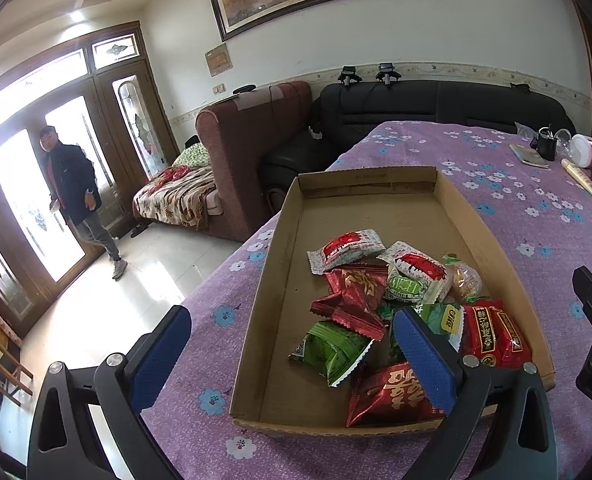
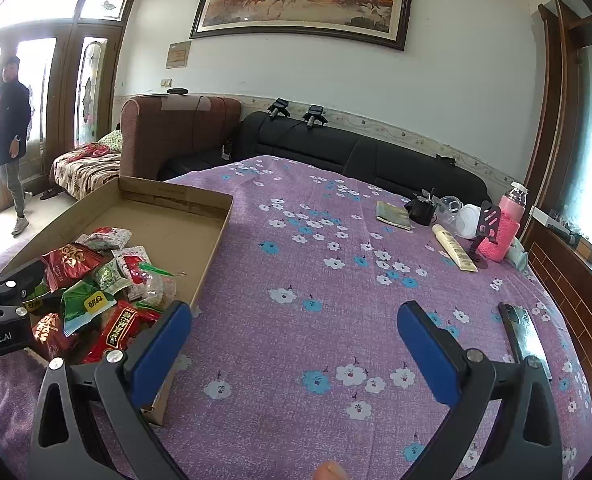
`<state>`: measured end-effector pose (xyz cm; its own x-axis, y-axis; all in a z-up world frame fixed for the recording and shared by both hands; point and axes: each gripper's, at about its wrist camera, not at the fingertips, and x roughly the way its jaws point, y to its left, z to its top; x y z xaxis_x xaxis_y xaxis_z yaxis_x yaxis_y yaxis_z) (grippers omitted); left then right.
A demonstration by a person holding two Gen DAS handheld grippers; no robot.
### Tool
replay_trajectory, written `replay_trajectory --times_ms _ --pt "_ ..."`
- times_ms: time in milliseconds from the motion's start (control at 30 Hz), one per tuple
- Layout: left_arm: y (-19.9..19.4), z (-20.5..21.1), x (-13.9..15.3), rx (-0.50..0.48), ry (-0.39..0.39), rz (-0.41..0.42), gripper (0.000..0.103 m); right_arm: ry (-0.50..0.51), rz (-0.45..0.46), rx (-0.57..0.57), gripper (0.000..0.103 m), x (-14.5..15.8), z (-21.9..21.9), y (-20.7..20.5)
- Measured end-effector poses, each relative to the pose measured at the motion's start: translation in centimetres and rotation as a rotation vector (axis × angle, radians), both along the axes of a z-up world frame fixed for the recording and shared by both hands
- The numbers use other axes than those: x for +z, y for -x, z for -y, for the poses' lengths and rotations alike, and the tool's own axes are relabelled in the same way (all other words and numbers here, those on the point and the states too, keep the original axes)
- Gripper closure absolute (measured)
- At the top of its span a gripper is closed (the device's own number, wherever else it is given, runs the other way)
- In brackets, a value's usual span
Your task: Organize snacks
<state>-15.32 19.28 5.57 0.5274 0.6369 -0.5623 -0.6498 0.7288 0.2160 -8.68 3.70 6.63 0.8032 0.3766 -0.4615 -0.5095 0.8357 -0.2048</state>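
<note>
While both grippers stand spread and empty, the left gripper (image 1: 292, 354) straddles the cardboard tray's (image 1: 280, 280) left wall. Snack packets (image 1: 376, 304) lie by its right finger; the right gripper (image 2: 294, 344) frames bare tablecloth (image 2: 316, 240).

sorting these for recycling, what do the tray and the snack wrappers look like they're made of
Tray: looks like plain brown corrugated cardboard, matte, with a raw, perforated-looking cut front rim.
Snack wrappers: apparently thin plastic or foil film, glossy, crinkled, with zigzag crimped ends; the red ones glint like metallised film, though that is not certain.

One cardboard tray (image 1: 284, 280) was seen, with roughly ten snack packets (image 1: 356, 292) piled in it; two hand-held grippers and one phone (image 2: 522, 334) were counted.
</note>
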Motion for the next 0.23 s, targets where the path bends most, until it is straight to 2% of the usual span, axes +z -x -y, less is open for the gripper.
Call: replay_trajectory --times_ms 133,233 --pt "0.27 -0.06 0.15 0.046 -0.034 0.001 0.001 0.0 0.001 -0.002 0.0 -0.02 0.01 -0.03" --pt "0.38 -0.23 0.29 0.046 -0.032 0.002 0.001 0.001 0.002 -0.002 0.0 -0.01 0.0 0.0"
